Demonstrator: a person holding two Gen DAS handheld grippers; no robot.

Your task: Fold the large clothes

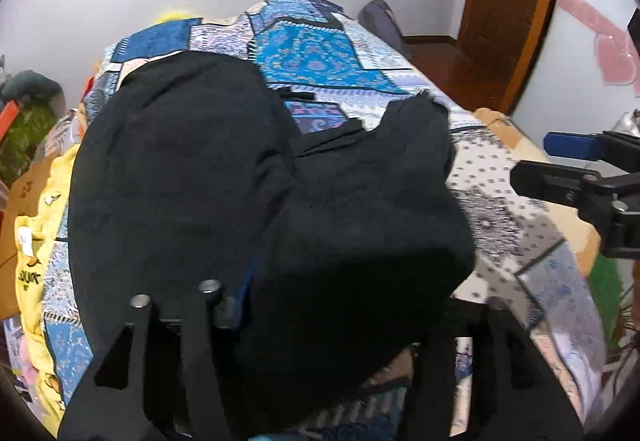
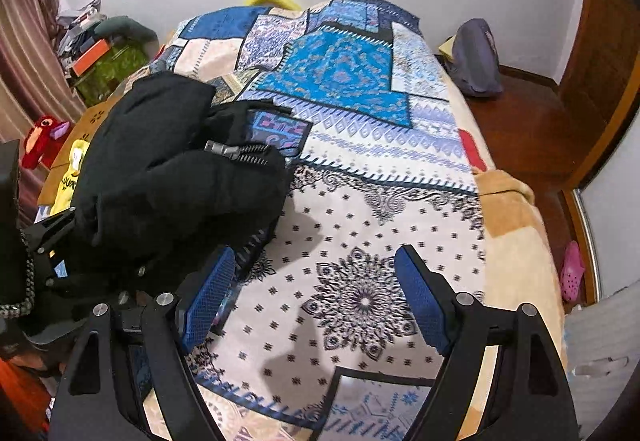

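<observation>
Two hand-held grippers worked your bed. Your left hand-held gripper lay buried under the bulky black zip-up jacket, its state untellable. Your right hand-held gripper hung spread, empty.

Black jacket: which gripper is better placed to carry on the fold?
Left. The black jacket drapes over the left gripper, hiding its fingers, while the right gripper hangs open above the bare bedspread.

Matt black cloth jacket with metal zipper on printed bedspread.
</observation>
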